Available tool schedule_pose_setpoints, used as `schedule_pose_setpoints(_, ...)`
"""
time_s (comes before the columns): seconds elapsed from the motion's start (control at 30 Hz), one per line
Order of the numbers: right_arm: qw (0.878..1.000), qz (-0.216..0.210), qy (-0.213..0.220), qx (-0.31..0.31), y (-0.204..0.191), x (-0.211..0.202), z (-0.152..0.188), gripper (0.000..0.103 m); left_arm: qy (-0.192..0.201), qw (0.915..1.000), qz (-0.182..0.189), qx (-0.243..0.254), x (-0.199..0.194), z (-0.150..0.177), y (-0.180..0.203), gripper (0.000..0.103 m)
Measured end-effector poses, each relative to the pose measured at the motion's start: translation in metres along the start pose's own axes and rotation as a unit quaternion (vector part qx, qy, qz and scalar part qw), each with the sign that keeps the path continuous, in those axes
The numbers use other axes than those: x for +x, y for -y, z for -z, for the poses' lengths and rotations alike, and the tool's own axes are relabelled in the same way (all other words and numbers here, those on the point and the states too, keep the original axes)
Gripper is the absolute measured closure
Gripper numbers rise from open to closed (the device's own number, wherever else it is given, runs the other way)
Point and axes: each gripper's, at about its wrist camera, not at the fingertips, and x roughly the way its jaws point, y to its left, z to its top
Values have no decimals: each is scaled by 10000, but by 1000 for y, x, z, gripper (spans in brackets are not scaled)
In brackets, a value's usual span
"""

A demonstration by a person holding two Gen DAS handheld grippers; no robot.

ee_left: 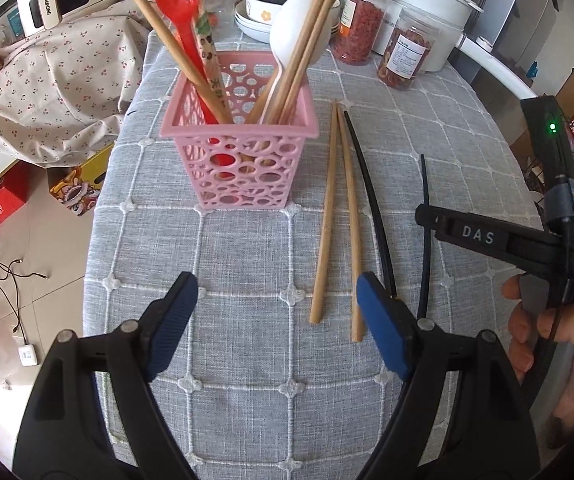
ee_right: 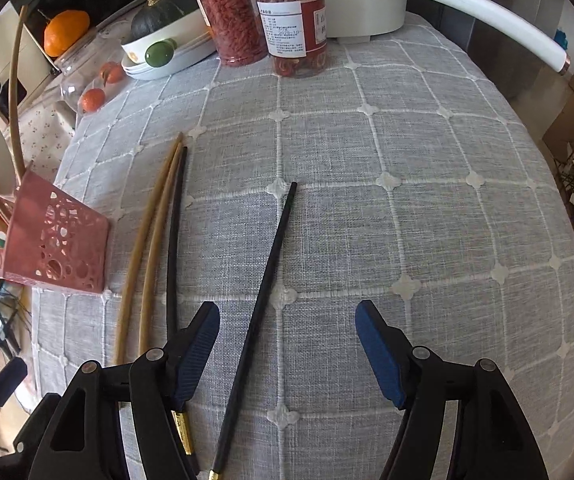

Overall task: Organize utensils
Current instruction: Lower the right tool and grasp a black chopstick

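Both grippers are over the grey checked tablecloth [ee_right: 407, 160] and both are empty. The right gripper [ee_right: 287, 344] has its jaws standing wide, pointing steeply down, and a single black chopstick [ee_right: 271, 264] lies on the cloth between its fingers, not yet pinched. The left gripper [ee_left: 277, 320] is also wide apart and holds nothing; its right pad sits over the near ends of the loose chopsticks.

Part of the work looks done. The pink basket [ee_left: 243, 160] stands upright on the cloth and already holds a red spoon [ee_left: 179, 4], a white spoon [ee_left: 295, 28] and several wooden chopsticks.

Four pieces remain outside it, I think. Two wooden chopsticks [ee_left: 337, 216] lie side by side just to the right of the basket, a second black chopstick [ee_left: 371, 200] lies close beside them, and the one under my right gripper lies somewhat apart from these three.

I judge the task as more than half finished, and the next step is to close on that separate black one.
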Motion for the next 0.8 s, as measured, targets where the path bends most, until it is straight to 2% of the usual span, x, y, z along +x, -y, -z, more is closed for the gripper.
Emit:
schedule_pose_setpoints(0.13,9996,227,4,-146,-10,8,-1,42,-3,10000,23,13,1,0,3,21)
schedule_pose_setpoints(0.27,9978,493,22,-435,-18,9,0,66,-2,10000,33,55,3,0,6,21)
schedule_pose_setpoints(0.37,9976,391,-15,-566,-19,9,0,88,51,9999,75,84,2,0,8,21)
schedule_pose_setpoints(0.57,9977,130,-142,-651,-15,5,4,97,199,9990,345,208,-1,-2,20,21)
schedule_pose_setpoints(0.67,9984,-70,-195,-523,-4,0,5,97,196,9971,719,146,2,-6,25,37)
schedule_pose_setpoints(0.73,9987,-214,-212,-409,4,-7,6,97,73,9939,1099,21,9,-9,28,60)
schedule_pose_setpoints(0.8,9986,-332,-194,-356,12,-14,6,97,-44,9901,1403,-78,17,-13,34,69)
